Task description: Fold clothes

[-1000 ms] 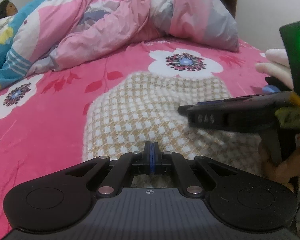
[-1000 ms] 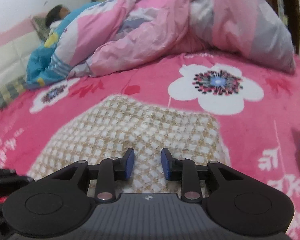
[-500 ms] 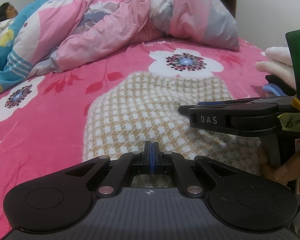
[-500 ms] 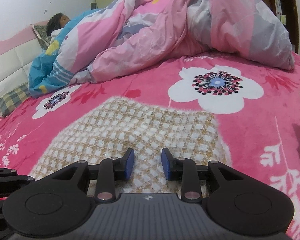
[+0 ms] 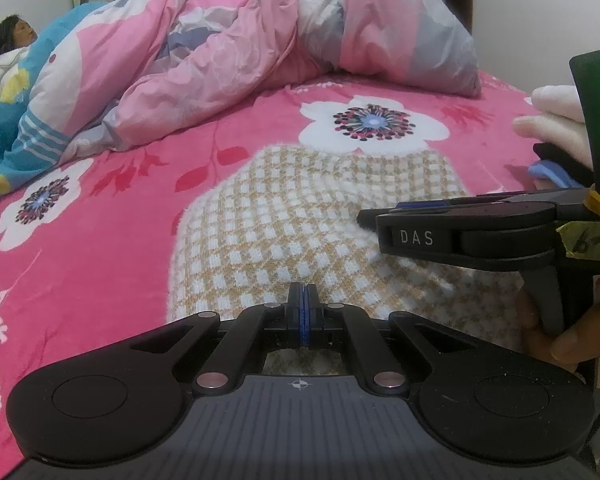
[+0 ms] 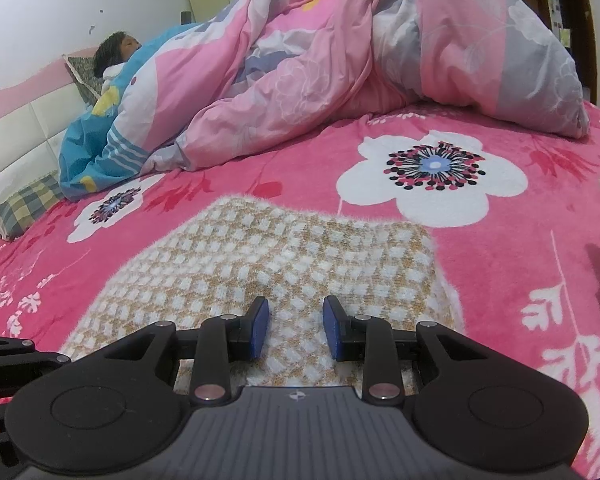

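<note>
The checked knit garment [image 6: 268,276] lies folded into a compact block on the pink flowered bed [image 6: 512,280], seemingly between folds, with the left gripper [image 5: 302,316] shut empty at its near edge and the right gripper [image 6: 296,328] hovering part-open above it, so the next fold needs a fresh grip on an edge.

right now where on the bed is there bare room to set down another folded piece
Open blanket lies left of the checked garment, toward the plaid pillow, and right of it around the big white flower. The back is crowded by the heaped quilt, with a person under it; both grippers hang over the garment's near edge.
</note>
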